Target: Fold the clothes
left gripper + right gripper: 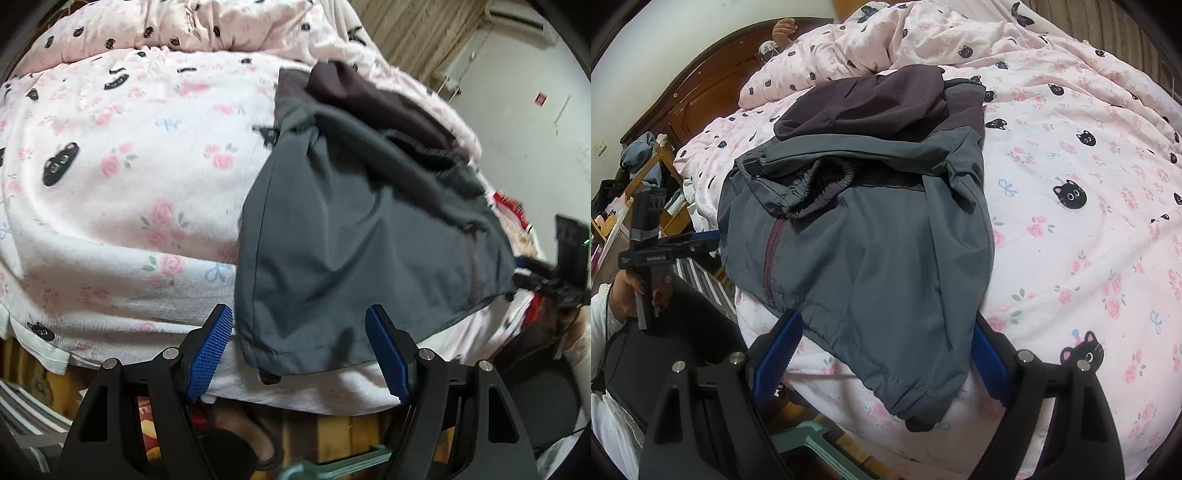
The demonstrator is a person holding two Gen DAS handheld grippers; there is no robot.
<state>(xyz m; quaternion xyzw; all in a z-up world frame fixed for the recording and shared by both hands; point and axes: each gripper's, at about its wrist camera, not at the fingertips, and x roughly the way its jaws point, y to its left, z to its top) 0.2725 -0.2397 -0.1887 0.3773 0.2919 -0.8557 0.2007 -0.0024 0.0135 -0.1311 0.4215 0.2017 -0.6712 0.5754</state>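
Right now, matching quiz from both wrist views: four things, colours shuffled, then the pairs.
Things:
1. jacket body
2. jacket hood
3. bedsheet
4. gripper pads

Colours:
A. blue
B. pink with roses and black cat faces
C. grey
D. dark purple-brown

Pairs: 1-C, 2-D, 3-B, 4-A

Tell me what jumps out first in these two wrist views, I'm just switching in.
The grey jacket dominates, lying partly folded on the pink cat-print bedsheet with its dark purple hood bunched at the far end. Its near hem hangs over the bed edge between the open right gripper. The left gripper, also open, frames the same hem from the other side.
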